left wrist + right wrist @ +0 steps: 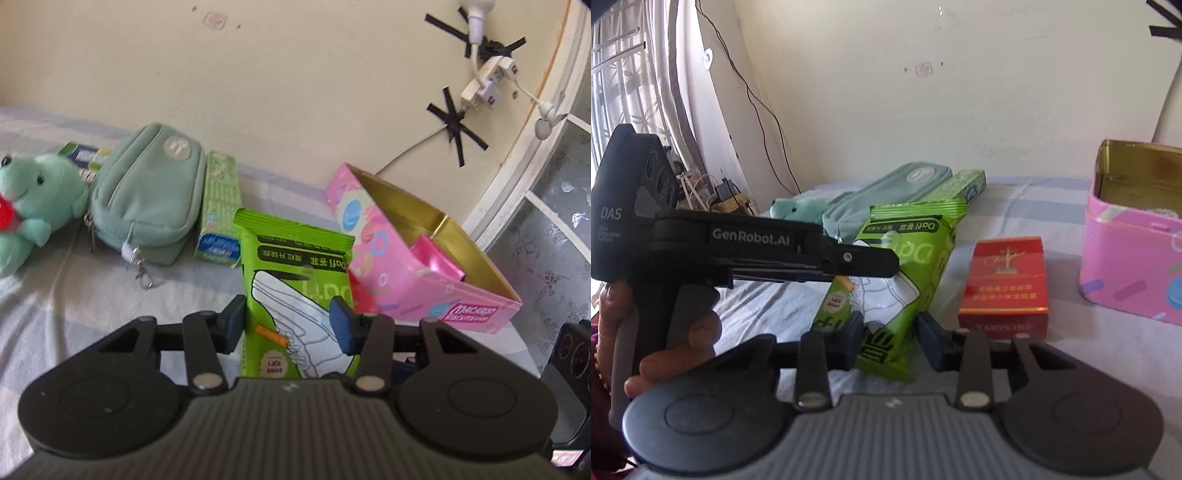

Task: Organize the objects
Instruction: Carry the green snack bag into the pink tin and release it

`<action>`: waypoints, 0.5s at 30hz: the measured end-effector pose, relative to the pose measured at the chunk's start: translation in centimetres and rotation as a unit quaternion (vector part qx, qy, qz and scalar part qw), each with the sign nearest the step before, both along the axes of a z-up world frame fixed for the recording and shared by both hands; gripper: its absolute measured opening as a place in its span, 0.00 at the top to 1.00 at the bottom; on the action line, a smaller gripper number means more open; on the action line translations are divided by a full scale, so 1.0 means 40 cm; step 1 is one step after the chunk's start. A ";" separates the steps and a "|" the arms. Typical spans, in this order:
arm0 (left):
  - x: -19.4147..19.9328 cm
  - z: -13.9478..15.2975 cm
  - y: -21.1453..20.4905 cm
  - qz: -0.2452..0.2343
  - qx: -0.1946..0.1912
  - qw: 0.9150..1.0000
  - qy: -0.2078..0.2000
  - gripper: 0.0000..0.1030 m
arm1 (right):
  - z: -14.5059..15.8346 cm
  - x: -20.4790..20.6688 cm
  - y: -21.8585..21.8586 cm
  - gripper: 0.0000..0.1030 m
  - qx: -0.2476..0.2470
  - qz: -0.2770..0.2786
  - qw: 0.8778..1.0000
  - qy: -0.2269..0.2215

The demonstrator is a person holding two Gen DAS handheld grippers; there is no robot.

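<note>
A green snack packet (295,266) is held tilted above the bedsheet. My left gripper (288,317) is shut on its middle, one blue pad pressing each side edge. In the right wrist view the same packet (916,251) runs down between the pads of my right gripper (890,336), which is shut on its lower end. There my left gripper (882,264) reaches in from the left, held by a hand (679,343). The open pink biscuit tin (391,266) stands to the right of the packet, with a pink packet (436,262) inside.
A red cigarette box (1004,280) lies between the packet and the pink tin (1126,258). A teal pouch (147,199), a green plush toy (33,206) and a green toothpaste box (218,206) sit along the wall. A power strip (484,85) hangs taped on the wall.
</note>
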State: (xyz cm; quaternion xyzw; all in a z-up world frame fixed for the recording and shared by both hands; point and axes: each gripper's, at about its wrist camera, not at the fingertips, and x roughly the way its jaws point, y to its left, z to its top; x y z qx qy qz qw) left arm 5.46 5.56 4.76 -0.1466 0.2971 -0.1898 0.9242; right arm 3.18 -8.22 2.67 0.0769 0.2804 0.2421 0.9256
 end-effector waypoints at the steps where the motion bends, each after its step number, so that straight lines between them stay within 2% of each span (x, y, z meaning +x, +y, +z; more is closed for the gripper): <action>1: -0.002 0.022 -0.020 -0.006 0.004 1.000 -0.018 0.51 | 0.011 -0.010 -0.009 0.68 0.002 -0.008 1.000 -0.018; 4: 0.010 0.081 -0.086 -0.031 0.018 0.998 -0.061 0.51 | 0.043 -0.032 -0.044 0.68 0.005 -0.042 0.997 -0.063; 7: 0.043 0.126 -0.171 -0.066 0.024 0.994 -0.085 0.51 | 0.072 -0.039 -0.108 0.68 0.009 -0.084 0.992 -0.096; 12: 0.096 0.150 -0.355 -0.119 0.058 0.983 -0.125 0.51 | 0.090 -0.025 -0.260 0.68 0.041 -0.161 0.980 -0.109; 15: 0.143 0.139 -0.453 -0.130 0.076 0.981 -0.123 0.48 | 0.093 0.009 -0.327 0.67 0.036 -0.205 0.972 -0.112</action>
